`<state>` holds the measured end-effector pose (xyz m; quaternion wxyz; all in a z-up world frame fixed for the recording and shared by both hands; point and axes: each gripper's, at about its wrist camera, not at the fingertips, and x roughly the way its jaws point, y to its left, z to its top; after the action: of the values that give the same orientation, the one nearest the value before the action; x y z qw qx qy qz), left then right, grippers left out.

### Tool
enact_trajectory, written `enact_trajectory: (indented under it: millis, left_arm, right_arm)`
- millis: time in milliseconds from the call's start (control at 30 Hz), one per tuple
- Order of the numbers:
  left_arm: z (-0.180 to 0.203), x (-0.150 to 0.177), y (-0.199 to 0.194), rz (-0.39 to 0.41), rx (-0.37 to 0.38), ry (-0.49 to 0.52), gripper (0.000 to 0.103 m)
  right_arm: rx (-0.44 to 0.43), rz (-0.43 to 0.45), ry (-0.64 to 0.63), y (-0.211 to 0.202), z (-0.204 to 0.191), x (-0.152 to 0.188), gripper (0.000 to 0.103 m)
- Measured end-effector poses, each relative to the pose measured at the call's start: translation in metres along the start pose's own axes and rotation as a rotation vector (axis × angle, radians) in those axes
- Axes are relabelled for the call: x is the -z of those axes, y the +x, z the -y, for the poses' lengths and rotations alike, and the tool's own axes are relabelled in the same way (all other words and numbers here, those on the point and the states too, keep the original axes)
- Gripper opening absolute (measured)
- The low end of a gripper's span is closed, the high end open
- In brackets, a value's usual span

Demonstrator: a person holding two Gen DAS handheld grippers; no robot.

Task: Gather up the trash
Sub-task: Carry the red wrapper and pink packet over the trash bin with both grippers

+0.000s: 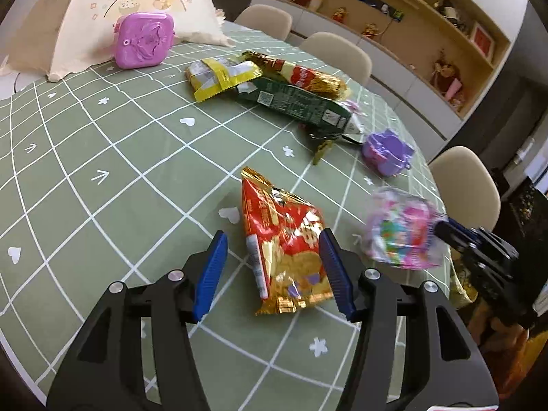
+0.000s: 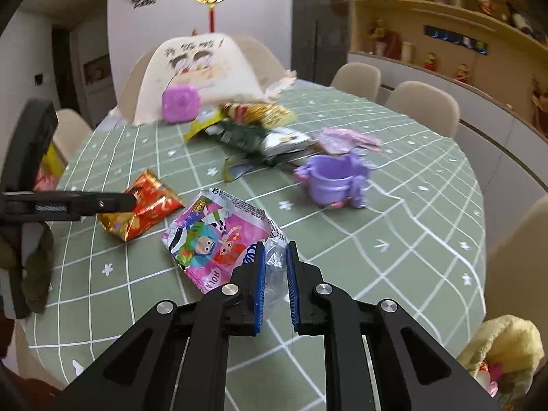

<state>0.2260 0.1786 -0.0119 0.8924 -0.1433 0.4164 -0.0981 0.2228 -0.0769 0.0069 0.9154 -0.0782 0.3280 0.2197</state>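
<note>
A red and gold snack bag (image 1: 284, 250) lies flat on the green checked tablecloth (image 1: 102, 144). My left gripper (image 1: 274, 233) stands open around it; the right pad overlaps the bag's edge and the left pad is clear of it. A pink cartoon wrapper (image 2: 219, 239) is pinched by its clear plastic edge in my right gripper (image 2: 276, 246), which is shut on it. In the left wrist view that wrapper (image 1: 400, 233) appears blurred near the table's right edge, with the right gripper (image 1: 441, 229) behind it. The red bag (image 2: 147, 205) also shows beside the left gripper's finger (image 2: 102, 202).
A pile of wrappers, yellow (image 1: 222, 75), green (image 1: 294, 102) and red-gold (image 1: 308, 78), lies mid-table. A purple toy cup (image 1: 387, 154) stands to their right. A pink box (image 1: 144, 41) and a cloth cover (image 1: 137, 0) sit at the back. Chairs (image 1: 462, 185) ring the table; a yellow bag (image 2: 503, 349) hangs low right.
</note>
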Motion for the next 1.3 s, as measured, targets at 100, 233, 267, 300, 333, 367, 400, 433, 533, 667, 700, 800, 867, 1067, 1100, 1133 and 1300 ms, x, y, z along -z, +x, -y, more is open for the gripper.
enact_trajectory:
  millis: [100,233,267,300,333,367,400,433,533,667,700,800,867,1067,1100,1133,1300]
  left_arm:
    - [0.005,-0.002,0.006,-0.009,-0.005,0.017,0.038]
    - [0.015,-0.002,0.011,-0.018,-0.014,0.064,0.018]
    - [0.018,-0.001,0.01,-0.011,-0.015,0.07,0.018]
    - [0.022,0.0,0.008,0.0,-0.016,0.082,0.016]
    - [0.026,0.001,0.005,0.011,-0.015,0.094,0.015]
    - [0.031,0.002,0.002,0.023,-0.009,0.107,0.015]
    - [0.035,0.002,0.001,0.031,-0.005,0.116,0.015]
    - [0.04,0.003,-0.002,0.041,0.0,0.127,0.015]
    - [0.056,0.004,-0.01,0.07,0.017,0.153,0.015]
    - [0.08,0.004,-0.017,0.1,0.047,0.187,0.015]
    - [0.086,0.004,-0.018,0.105,0.053,0.195,0.015]
    - [0.106,0.005,-0.02,0.114,0.079,0.225,0.015]
    - [0.12,0.005,-0.018,0.114,0.1,0.245,0.015]
    - [0.181,0.005,0.001,0.087,0.191,0.317,0.015]
    - [0.198,0.007,0.008,0.076,0.216,0.341,0.015]
    - [0.208,0.008,0.011,0.069,0.231,0.354,0.015]
    - [0.283,0.023,0.041,0.007,0.342,0.458,0.015]
  right_arm:
    - [0.024,0.008,0.001,-0.005,0.007,0.007,0.013]
    - [0.033,0.013,0.026,-0.01,0.017,0.015,0.013]
    - [0.038,0.018,0.029,-0.012,0.019,0.015,0.013]
    - [0.044,0.028,0.032,-0.015,0.021,0.017,0.013]
    - [0.047,0.035,0.035,-0.017,0.022,0.017,0.013]
    - [0.048,0.043,0.042,-0.02,0.025,0.018,0.013]
    - [0.048,0.049,0.048,-0.022,0.027,0.018,0.013]
    - [0.049,0.056,0.056,-0.025,0.03,0.019,0.013]
    - [0.059,0.081,0.067,-0.035,0.036,0.02,0.013]
    - [0.078,0.108,0.088,-0.049,0.047,0.023,0.013]
    - [0.082,0.113,0.095,-0.052,0.05,0.024,0.013]
    - [0.105,0.131,0.117,-0.065,0.063,0.029,0.013]
    - [0.126,0.143,0.128,-0.075,0.073,0.033,0.013]
    - [0.226,0.179,0.184,-0.114,0.113,0.056,0.013]
    - [0.249,0.182,0.193,-0.122,0.121,0.061,0.013]
    - [0.277,0.185,0.203,-0.13,0.13,0.067,0.013]
    - [0.406,0.186,0.259,-0.167,0.171,0.101,0.013]
